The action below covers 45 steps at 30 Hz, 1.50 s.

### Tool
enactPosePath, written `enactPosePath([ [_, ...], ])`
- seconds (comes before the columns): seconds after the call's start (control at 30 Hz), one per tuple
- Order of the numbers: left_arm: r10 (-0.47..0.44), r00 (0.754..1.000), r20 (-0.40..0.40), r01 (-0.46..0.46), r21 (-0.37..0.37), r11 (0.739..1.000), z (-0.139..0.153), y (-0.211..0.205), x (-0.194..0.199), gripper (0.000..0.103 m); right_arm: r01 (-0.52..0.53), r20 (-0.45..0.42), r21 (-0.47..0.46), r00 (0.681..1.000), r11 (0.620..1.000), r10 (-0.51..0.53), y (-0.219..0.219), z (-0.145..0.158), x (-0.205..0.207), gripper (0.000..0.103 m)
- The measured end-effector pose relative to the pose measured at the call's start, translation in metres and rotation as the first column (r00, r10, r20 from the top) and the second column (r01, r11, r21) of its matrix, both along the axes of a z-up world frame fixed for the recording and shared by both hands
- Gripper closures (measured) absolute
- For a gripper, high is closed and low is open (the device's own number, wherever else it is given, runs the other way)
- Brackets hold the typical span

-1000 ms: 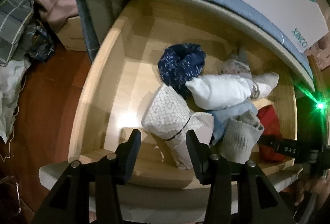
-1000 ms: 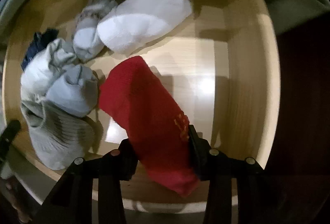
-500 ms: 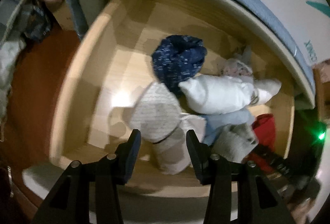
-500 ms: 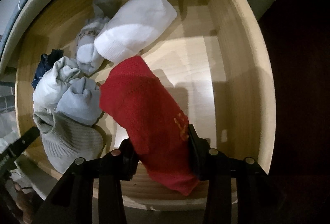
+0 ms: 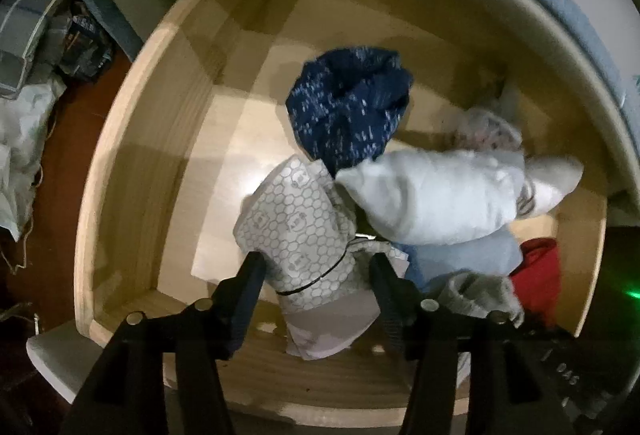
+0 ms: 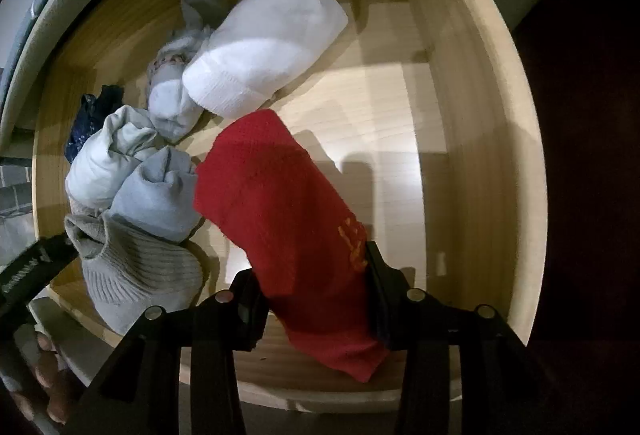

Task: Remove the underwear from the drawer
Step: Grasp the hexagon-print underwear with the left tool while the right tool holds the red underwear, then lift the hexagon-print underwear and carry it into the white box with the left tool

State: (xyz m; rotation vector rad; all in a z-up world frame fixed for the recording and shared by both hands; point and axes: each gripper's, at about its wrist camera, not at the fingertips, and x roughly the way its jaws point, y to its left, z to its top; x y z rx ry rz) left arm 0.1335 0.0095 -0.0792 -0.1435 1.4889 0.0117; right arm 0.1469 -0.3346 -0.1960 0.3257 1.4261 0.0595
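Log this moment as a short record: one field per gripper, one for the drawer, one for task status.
left gripper: jaws just opened wide, straddling the honeycomb-print roll, not pressing it
right gripper: shut on the red bundle
drawer: open, wooden, holds several rolled garments
status: red bundle gripped; whether it has left the drawer floor is unclear

Your two fisheye views are dim outside the drawer, black toward every rim; light falls from above and pools as a pale glare patch on the drawer floor, at about 9 o'clock of centre in the left view, 3 o'clock in the right; hard shadows of the red bundle stretch toward 3 o'clock there; the dark blue bundle looks smeared, probably by motion; a green light flares at 4 o'clock; straight edges bow strongly near the rims.
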Motion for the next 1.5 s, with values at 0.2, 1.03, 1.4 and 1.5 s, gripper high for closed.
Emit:
enactPosePath([
  [0.2, 0.034, 0.998, -0.045, -0.034, 0.006, 0.999, -0.007, 0.003, 0.005, 0.039, 0.002, -0.003, 0.014, 1.000, 1.000, -0.002, -0.003, -0.001, 0.002, 0.062],
  [1.03, -0.085, 0.989, -0.122, 0.080, -0.049, 0.996, -0.013, 0.019, 0.018, 0.057, 0.003, -0.008, 0.012, 1.000, 1.000, -0.003, 0.000, -0.004, 0.007, 0.062],
  [1.4, -0.173, 0.984, -0.033, 0.173, -0.021, 0.985, 0.021, 0.007, 0.005, 0.057, 0.003, -0.009, 0.006, 1.000, 1.000, -0.003, 0.002, -0.005, 0.009, 0.062],
  [1.5, -0.192, 0.981, -0.008, 0.192, -0.002, 0.981, 0.031, 0.006, 0.003, 0.057, 0.002, -0.010, 0.003, 1.000, 1.000, -0.002, 0.003, -0.006, 0.009, 0.062],
])
